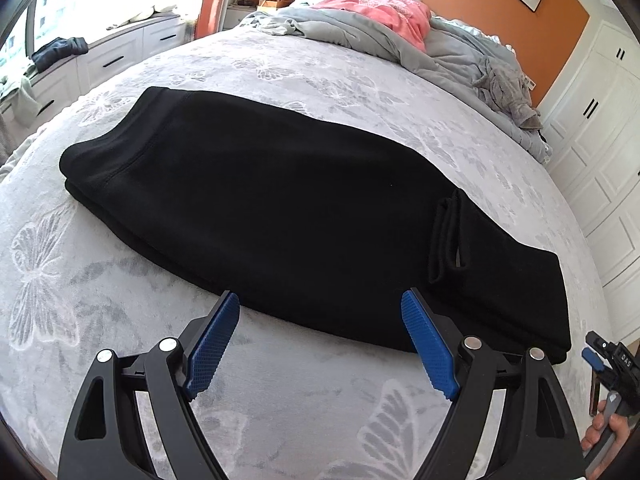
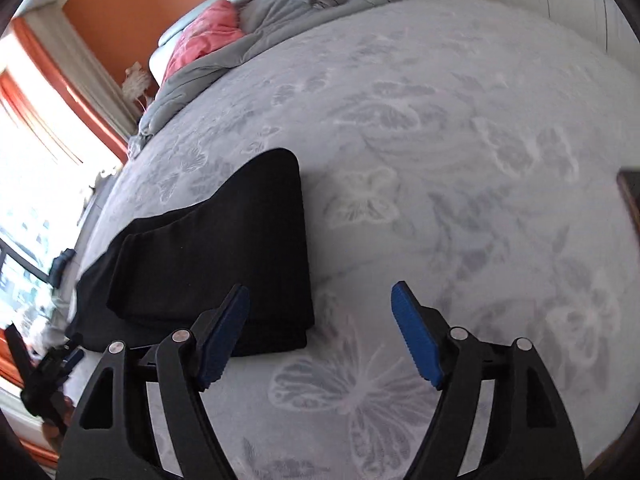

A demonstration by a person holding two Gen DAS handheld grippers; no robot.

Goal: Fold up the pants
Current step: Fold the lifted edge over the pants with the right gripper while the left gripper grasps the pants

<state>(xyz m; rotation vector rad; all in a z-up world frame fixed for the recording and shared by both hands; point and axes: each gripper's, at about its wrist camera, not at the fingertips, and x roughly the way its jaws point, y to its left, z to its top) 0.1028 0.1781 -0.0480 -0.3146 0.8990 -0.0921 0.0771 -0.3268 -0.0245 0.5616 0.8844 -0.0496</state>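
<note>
The black pants (image 1: 288, 208) lie folded lengthwise on the bed, waistband at the far left, the doubled-over leg ends at the near right. My left gripper (image 1: 320, 300) hovers open just in front of the pants' near edge, nothing between its blue pads. In the right wrist view the folded end of the pants (image 2: 224, 264) lies left of centre. My right gripper (image 2: 320, 294) stands open above the bedspread, its left finger over the pants' near corner, empty. The right gripper (image 1: 600, 356) also shows at the left wrist view's right edge, held by a hand.
The bed (image 1: 120, 300) has a grey butterfly-print cover. A crumpled grey duvet (image 1: 440, 52) and a pink garment (image 1: 384, 12) lie at the headboard end. White drawers (image 1: 120, 52) run under the window on the left, white wardrobes (image 1: 600, 128) on the right.
</note>
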